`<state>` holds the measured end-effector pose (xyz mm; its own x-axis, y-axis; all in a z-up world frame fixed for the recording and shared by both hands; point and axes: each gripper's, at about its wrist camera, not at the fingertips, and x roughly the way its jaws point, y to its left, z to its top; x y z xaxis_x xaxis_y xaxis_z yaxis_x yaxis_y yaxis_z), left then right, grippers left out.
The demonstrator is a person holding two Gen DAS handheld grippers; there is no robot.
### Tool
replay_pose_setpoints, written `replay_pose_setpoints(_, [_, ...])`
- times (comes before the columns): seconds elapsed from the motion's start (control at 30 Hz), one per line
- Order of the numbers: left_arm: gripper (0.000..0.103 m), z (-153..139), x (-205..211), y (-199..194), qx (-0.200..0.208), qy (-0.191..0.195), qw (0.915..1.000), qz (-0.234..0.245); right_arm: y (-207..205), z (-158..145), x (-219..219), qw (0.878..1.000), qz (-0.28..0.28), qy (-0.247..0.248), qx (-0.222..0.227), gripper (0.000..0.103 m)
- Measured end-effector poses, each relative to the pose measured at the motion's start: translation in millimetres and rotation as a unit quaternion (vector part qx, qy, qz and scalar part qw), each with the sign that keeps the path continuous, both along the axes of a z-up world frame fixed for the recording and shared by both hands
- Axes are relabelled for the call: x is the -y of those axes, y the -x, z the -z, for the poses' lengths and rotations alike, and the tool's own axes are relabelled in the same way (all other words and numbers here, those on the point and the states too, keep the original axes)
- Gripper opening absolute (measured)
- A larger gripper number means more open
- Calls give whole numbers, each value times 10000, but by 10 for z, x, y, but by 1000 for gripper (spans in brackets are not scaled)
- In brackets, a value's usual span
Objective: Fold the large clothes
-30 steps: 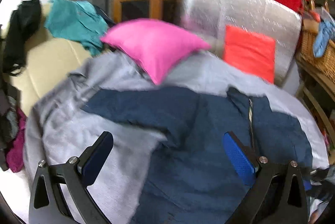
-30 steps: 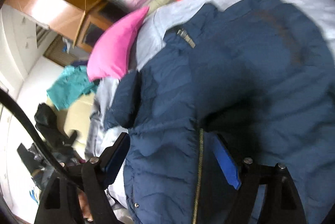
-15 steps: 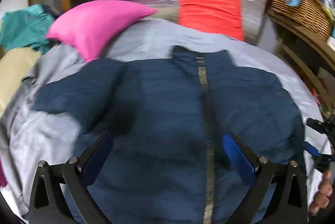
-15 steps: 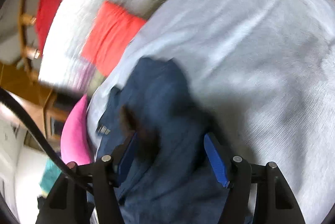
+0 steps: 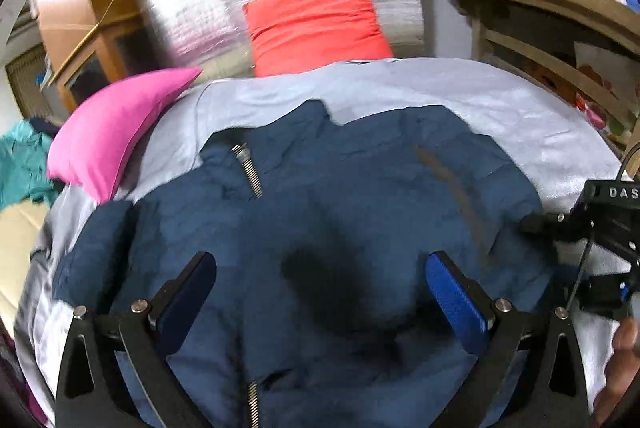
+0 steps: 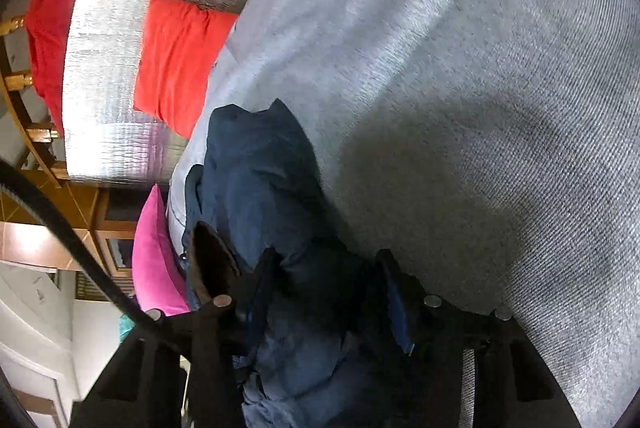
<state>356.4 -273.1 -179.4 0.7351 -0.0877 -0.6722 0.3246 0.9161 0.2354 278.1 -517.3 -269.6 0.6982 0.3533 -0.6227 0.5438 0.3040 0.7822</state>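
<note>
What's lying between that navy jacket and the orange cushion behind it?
Only a bare strip of the grey sheet separates the navy jacket from the orange cushion, seen in the left wrist view.

The right gripper [image 6: 328, 292] comes in low over the grey bedsheet [image 6: 460, 76], its jaws closing around a bunched fold of the navy jacket [image 6: 260, 168]. Beyond it lie an orange-red cushion [image 6: 180, 64] against a silver quilted panel [image 6: 108, 68], and a pink pillow [image 6: 154, 260] beside the jacket.
</note>
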Motion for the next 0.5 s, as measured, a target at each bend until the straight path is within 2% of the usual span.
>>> replay_pose_setpoints(0.07, [103,76,123,-76,-150,-198,9997,-8,19,43,28,9999,1,-159,-1,52])
replay_pose_setpoints(0.1, [100,157,154,-137,-363,-249,9990,-49,13,52,26,9998,7,-187,-4,52])
replay_pose_setpoints(0.13, [90,204,133,-161,-516,-133,9986,-41,24,46,20,9998,-6,-177,-19,52])
replay_pose_setpoints(0.2, [81,233,90,-190,-609,59,9981,-51,16,36,8,9999,-48,-103,-51,52])
replay_pose_setpoints(0.23, [65,216,84,-189,-591,86,9982,0,20,38,7,9999,-60,-80,-61,52])
replay_pose_setpoints(0.27, [53,195,89,-195,-600,130,9981,99,21,34,4,9999,-71,-57,-72,52])
replay_pose_setpoints(0.33, [8,111,90,-114,-594,265,9974,321,7,33,0,9999,-62,-63,-78,52])
replay_pose_setpoints(0.37, [3,86,68,-114,-632,380,9963,451,-5,32,5,9999,-53,-67,-79,52])
replay_pose_setpoints(0.5, [3,-106,-86,-70,-499,704,9945,588,-16,17,-11,9999,-25,30,-97,52])
